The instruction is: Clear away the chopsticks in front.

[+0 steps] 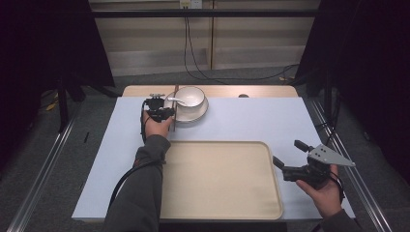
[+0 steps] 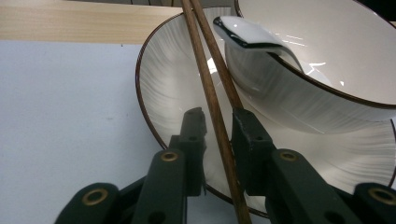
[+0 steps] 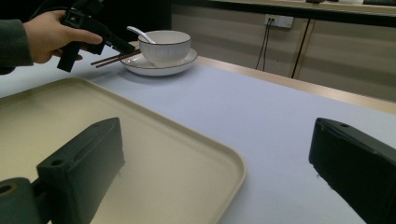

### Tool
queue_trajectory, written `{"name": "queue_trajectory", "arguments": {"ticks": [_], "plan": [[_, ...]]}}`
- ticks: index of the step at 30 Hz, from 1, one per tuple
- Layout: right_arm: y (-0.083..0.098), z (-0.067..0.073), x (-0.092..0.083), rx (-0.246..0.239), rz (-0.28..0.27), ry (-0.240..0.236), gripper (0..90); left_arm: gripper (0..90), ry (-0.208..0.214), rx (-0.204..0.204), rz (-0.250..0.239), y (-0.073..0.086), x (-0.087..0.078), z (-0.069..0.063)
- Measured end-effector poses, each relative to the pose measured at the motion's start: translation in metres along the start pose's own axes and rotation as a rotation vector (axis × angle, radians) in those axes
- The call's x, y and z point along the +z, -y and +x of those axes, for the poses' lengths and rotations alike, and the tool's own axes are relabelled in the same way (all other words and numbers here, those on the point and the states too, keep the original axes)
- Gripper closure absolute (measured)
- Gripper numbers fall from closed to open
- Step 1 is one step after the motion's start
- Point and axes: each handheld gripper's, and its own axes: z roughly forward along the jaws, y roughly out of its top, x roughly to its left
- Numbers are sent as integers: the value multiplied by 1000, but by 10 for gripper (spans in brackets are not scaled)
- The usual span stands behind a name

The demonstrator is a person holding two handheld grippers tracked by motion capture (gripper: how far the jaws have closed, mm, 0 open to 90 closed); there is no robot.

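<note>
Chopsticks [image 2: 212, 93] lie across the plate [image 2: 163, 88] rim at far left of the table, between the left gripper [image 2: 218, 126] jaws, which sit close on both sides; actual pinch, cannot tell. Bowl [image 1: 191, 96] with spoon [image 2: 247, 35] sits on the plate. Beige tray [image 1: 220, 181] centre. Right gripper [image 1: 286, 153] wide open, holding nothing, just beside the tray's right edge.

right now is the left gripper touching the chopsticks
Cannot tell. In the left gripper view the chopsticks run between the left gripper's jaws; a narrow gap seems to remain each side, so no plain contact.
</note>
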Motion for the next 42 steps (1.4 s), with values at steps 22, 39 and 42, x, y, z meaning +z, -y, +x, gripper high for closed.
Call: {"name": "queue_trajectory", "arguments": {"ticks": [22, 39, 42], "plan": [[0, 0, -1, -6, -4, -1, 31, 856, -48, -88, -46, 7, -37, -11], [0, 1, 0, -9, -2, 5, 26, 855, -73, -128, -86, 44, -104, -22], [0, 1, 0, -16, -4, 3, 22, 855, -85, -145, -87, 54, -113, -25]]}}
